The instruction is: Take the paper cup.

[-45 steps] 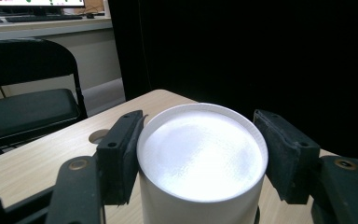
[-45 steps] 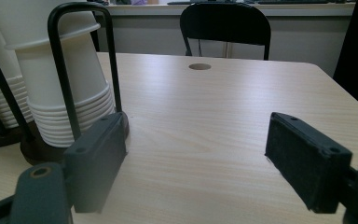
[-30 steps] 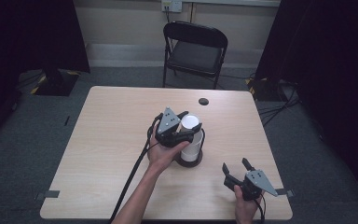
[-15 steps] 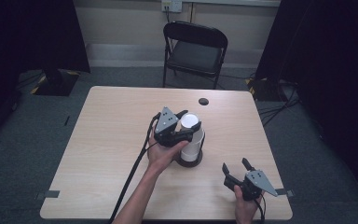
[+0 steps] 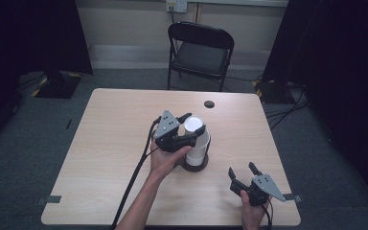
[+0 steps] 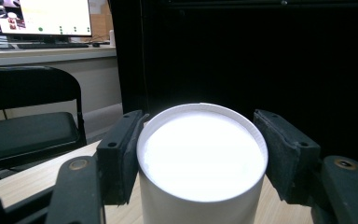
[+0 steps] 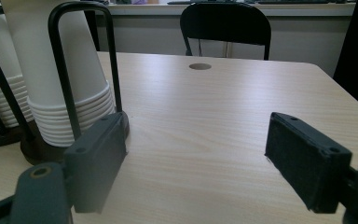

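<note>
A stack of white paper cups [image 5: 197,143] stands upside down in a black wire holder [image 5: 195,165] near the middle of the table. My left gripper [image 5: 190,128] comes in from the left at the top of the stack and is shut on the topmost cup [image 6: 200,158]. Its pads [image 6: 121,154] press against both sides of the cup just under its flat white bottom. In the right gripper view the cup stack [image 7: 60,70] rises behind a wire loop of the holder [image 7: 114,70] at the left. My right gripper [image 5: 242,170] rests near the table's front right corner, open with nothing between its jaws [image 7: 196,158].
The wooden table [image 5: 120,129] has a round cable hole [image 5: 209,104] near its far edge. A black folding chair [image 5: 199,50] stands behind the table. The left gripper's cable [image 5: 134,177] trails across the table to the front edge.
</note>
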### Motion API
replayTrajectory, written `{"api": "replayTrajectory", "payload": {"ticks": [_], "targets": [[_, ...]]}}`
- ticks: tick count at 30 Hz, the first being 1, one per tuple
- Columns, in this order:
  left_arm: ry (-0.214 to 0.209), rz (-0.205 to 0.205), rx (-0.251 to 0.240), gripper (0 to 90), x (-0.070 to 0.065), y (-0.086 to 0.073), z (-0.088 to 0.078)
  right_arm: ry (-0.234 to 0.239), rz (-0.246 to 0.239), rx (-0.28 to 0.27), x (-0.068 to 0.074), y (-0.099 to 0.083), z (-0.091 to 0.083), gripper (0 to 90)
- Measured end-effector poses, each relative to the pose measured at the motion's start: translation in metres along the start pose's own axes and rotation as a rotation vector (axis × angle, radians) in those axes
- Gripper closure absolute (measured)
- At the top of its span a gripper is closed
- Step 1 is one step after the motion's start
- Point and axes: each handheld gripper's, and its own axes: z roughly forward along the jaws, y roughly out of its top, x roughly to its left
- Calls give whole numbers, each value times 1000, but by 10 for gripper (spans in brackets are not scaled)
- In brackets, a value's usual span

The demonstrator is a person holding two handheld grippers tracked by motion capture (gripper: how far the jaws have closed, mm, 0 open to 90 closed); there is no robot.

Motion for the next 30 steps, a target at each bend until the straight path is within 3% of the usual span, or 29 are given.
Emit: {"api": "replayTrajectory", "payload": {"ticks": [7,12,18,22,30], "targets": [[-1,-11,-14,355,-2,3,-7,0,0,1,0,0,0,196],[-11,-50,-18,355,-3,3,-10,-1,0,2,0,0,0,196],[-17,-67,-23,355,-4,1,-15,0,-3,3,0,0,0,196],[-34,-106,-29,355,-5,-3,-22,0,-2,3,0,0,0,196],[-37,-108,-51,355,-7,-9,-40,-1,-3,6,1,0,0,196]]}}
